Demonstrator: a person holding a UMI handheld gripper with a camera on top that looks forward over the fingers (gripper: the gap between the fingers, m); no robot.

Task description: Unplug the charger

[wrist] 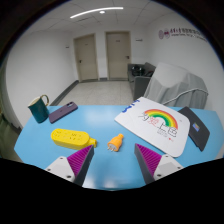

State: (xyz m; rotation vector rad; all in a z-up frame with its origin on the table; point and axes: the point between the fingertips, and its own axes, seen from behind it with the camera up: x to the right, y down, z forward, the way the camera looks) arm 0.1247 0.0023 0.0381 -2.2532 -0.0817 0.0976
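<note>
A yellow power strip (73,137) lies on the blue table (105,170), just ahead of my left finger. An orange plug (115,144) lies loose on the table beside it, apart from the strip, ahead of the gap between my fingers. My gripper (112,163) is open, with purple pads (73,160) at either side and only bare table between them. It holds nothing.
A teal mug (39,109) and a dark purple block (64,111) stand at the far left of the table. A white sheet with a rainbow print (155,124) lies to the right, with a dark pouch (200,128) beyond it. Two doors (102,56) are in the far wall.
</note>
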